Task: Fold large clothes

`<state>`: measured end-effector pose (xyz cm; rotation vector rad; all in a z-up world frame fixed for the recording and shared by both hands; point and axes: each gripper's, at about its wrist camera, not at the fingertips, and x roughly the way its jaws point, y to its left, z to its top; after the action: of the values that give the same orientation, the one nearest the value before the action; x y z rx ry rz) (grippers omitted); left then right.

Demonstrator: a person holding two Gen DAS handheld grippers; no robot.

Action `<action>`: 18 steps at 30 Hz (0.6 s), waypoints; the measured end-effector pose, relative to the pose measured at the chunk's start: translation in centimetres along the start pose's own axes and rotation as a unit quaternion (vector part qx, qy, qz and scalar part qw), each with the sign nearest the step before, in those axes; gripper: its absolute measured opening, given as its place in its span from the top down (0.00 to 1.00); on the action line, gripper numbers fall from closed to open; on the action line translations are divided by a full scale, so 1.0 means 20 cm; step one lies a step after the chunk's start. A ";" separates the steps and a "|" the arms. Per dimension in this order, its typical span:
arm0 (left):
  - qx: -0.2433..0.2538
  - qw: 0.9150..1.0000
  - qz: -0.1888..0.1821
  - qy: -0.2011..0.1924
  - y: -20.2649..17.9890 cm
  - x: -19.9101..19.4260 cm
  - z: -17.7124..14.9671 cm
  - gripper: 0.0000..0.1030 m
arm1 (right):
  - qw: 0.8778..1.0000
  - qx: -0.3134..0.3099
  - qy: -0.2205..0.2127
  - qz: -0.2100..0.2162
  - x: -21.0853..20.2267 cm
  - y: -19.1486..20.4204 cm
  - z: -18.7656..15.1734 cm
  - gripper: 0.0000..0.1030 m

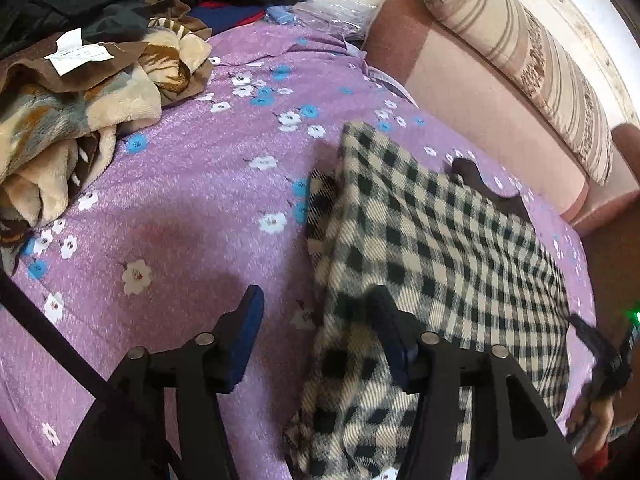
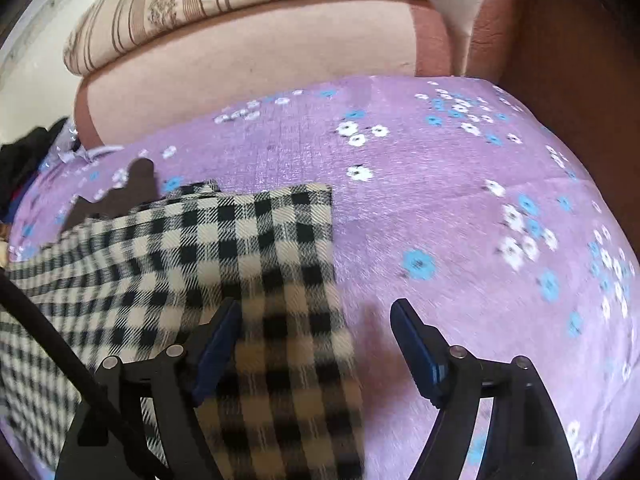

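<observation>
Both are hovering spread wide over the bed [image 1: 180,184]: left hand-held gripper [image 1: 316,320] and right hand-held gripper [image 2: 316,328] straddling the checked garment's [image 1: 432,240] edges.

I saw the black-and-cream checked garment [image 1: 432,240] [image 2: 224,248] lying partly folded and rumpled on the purple flowered bedspread [image 1: 192,184] [image 2: 420,184].

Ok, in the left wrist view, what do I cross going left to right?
Crumpled fleece blanket → bare stretch of purple floral sheet → checked garment → pink sofa back → striped cushion.
</observation>
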<state>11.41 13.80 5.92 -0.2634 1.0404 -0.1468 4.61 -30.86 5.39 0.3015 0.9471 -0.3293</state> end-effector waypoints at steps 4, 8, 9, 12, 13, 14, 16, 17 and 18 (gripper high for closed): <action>-0.038 0.999 -0.024 0.003 0.10 0.05 0.07 0.37 | 0.995 -0.061 -0.012 0.084 -0.22 0.22 -0.13 0.21; -0.074 0.992 -0.093 0.033 0.18 0.15 0.12 0.36 | 0.969 -0.181 -0.007 0.169 -0.37 0.64 -0.38 0.21; -0.082 0.990 -0.112 0.040 0.20 0.17 0.13 0.36 | 0.963 -0.202 -0.006 0.180 -0.39 0.72 -0.44 0.21; -0.075 0.986 -0.140 0.055 0.20 0.21 0.14 0.35 | 0.934 -0.284 -0.008 0.218 -0.43 1.02 -0.68 0.21; -0.069 0.985 -0.148 0.060 0.19 0.22 0.14 0.34 | 0.928 -0.301 -0.009 0.221 -0.43 1.08 -0.72 0.21; -0.065 0.984 -0.155 0.064 0.19 0.23 0.15 0.33 | 0.918 -0.325 -0.008 0.225 -0.44 1.17 -0.79 0.21; -0.065 0.980 -0.174 0.067 0.19 0.24 0.16 0.32 | 0.906 -0.358 -0.010 0.227 -0.43 1.28 -0.89 0.21; -0.070 0.977 -0.190 0.071 0.20 0.25 0.17 0.31 | 0.898 -0.378 -0.015 0.225 -0.43 1.35 -0.94 0.21; -0.076 0.973 -0.203 0.075 0.20 0.26 0.17 0.30 | 0.893 -0.392 -0.019 0.220 -0.43 1.40 -0.97 0.21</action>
<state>16.97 16.94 2.03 -0.6113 1.1408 -0.4624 -3.06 3.38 4.83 -0.2385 0.8710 0.4693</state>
